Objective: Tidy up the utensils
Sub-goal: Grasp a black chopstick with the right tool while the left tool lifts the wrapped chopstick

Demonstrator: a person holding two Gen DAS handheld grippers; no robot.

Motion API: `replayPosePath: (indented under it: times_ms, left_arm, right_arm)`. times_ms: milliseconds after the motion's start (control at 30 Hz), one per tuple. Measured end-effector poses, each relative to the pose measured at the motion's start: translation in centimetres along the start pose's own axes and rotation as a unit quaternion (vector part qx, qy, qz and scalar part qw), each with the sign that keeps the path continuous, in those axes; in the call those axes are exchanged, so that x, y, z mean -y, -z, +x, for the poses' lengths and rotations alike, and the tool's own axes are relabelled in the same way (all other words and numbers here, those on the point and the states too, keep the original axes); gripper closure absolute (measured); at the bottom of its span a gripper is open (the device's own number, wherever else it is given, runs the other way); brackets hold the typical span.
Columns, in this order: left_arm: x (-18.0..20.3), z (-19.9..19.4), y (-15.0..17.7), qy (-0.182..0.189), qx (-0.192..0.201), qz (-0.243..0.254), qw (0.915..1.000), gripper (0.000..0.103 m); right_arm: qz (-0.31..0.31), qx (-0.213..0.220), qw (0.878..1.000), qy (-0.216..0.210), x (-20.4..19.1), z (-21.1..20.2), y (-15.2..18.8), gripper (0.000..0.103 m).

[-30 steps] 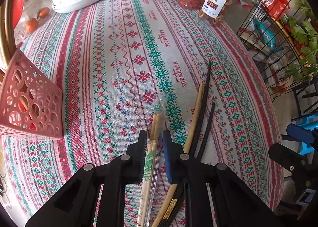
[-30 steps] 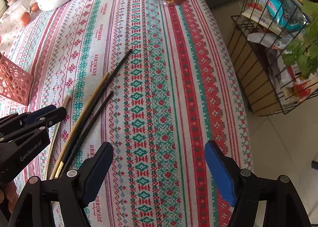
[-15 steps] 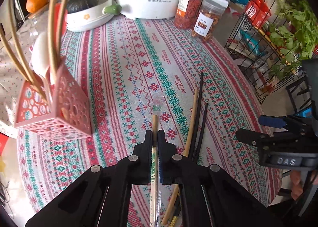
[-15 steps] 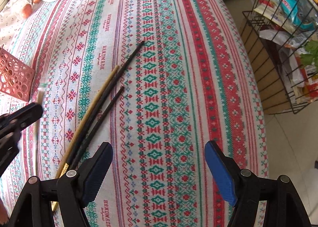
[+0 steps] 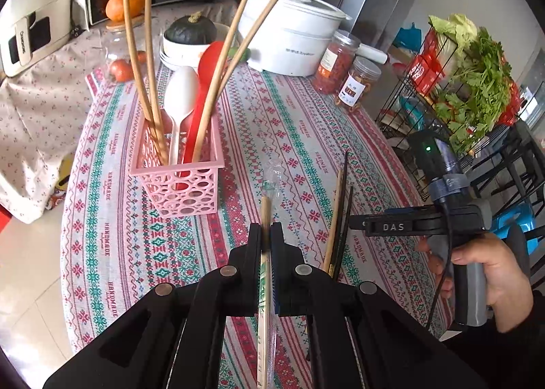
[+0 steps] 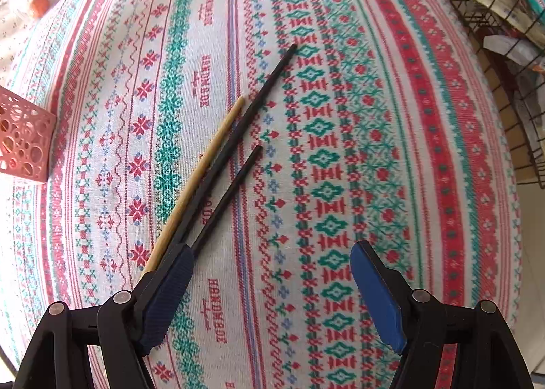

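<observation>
I see a table under a striped, cross-stitch-patterned tablecloth (image 6: 211, 48). On it stands a pink perforated basket (image 5: 180, 181). To the right of the basket lie a wooden chopstick (image 6: 201, 170) and two black chopsticks (image 6: 245, 130), side by side. Beyond the basket stand a white cooker (image 5: 293, 44), two clear jars (image 5: 354, 82) and a white bowl (image 5: 177, 51).

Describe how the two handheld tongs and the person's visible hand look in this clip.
Both tongs are black plastic linkages with silver rivets and ribbed blue pads. The left tongs show only that frame. The right tongs look the same up close; from the left camera their body reads "DAS", with a grey handle, a black cable and a green light. The hand on that handle emerges from a dark sleeve.
</observation>
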State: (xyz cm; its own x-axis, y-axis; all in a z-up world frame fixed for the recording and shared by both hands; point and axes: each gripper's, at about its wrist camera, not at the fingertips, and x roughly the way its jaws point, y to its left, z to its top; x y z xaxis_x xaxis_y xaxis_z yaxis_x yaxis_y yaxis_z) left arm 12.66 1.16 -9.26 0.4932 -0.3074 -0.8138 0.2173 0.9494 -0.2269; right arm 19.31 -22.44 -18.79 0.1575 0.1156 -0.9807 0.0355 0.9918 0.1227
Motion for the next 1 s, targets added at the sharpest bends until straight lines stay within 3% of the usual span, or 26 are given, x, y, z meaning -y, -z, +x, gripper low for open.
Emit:
replayPosePath:
  times_ms: [267,467,533,600,733,833,1000]
  left_arm:
    - [-0.9,-1.5,0.0,0.005,0.013,-0.006,0.9999,0.098]
    - [-1.5,-1.6,0.2,0.003,0.015,-0.016,0.9998,0.098]
    - [-1.7,-1.7,0.2,0.002,0.018,-0.018,0.9997,0.098]
    - [-1.8,-1.8,0.2,0.001,0.021,-0.020,0.9996,0.098]
    - [-2.1,-1.9,0.1,-0.001,0.025,-0.025,0.9994,0.098]
    - [-2.3,-2.3,0.0,-0.002,0.035,-0.030,0.9989,0.098]
    - [-2.8,-3.5,-0.3,-0.006,0.060,-0.034,0.9976,0.098]
  right_arm:
    - [-0.034,0.009,0.997,0.062,-2.7,0.9,0.2,0.024]
    - [-0.040,0.021,0.998,0.050,-3.9,0.3,0.6,0.052]
    - [-0.042,0.026,0.998,0.044,-4.0,0.1,0.7,0.072]
    - [-0.039,0.029,0.998,0.035,-3.9,-0.2,0.7,0.083]
    - [-0.027,0.042,0.999,0.009,-3.1,-0.2,0.4,0.089]
    - [-0.007,0.048,0.998,-0.034,-2.2,-0.4,0.1,0.096]
    - [0.002,0.077,0.996,-0.051,-1.4,-2.2,0.4,0.098]
